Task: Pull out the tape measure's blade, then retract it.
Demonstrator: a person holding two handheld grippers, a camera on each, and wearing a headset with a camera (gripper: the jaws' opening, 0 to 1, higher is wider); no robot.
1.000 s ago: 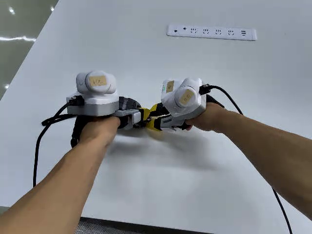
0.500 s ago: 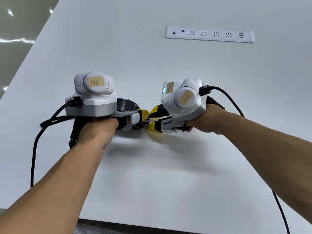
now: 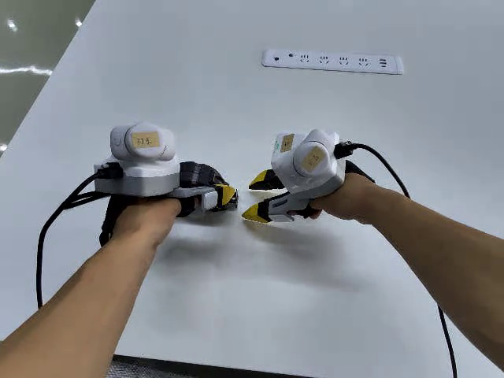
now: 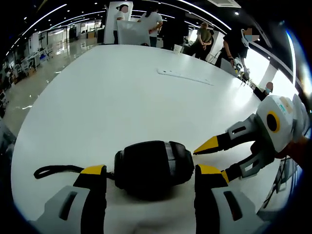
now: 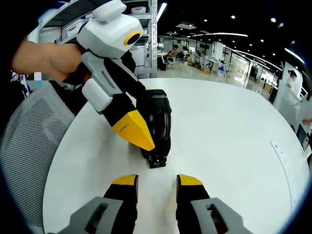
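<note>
Since half a second ago the right gripper has drawn back from the tape measure, so a clear gap now lies between the two grippers where their yellow tips had been crowded together. The head camera has also shifted a little, so the power strip sits slightly elsewhere in the picture without having moved.

The left gripper clamps the black case from both sides. In the left gripper view the case fills the space between the jaws, with its wrist strap trailing off to one side. This hold seems meant to anchor the case so that the other hand can work the blade.

The case is low over the white surface; I cannot tell whether it touches. In the right gripper view the end of the case where the blade would come out points straight at the right gripper, whose jaws stand a little way apart and hold nothing. No stretch of blade shows between the grippers, so the blade looks to be inside the case. That lined-up approach suggests the right gripper is placed to reach the blade's tip.
</note>
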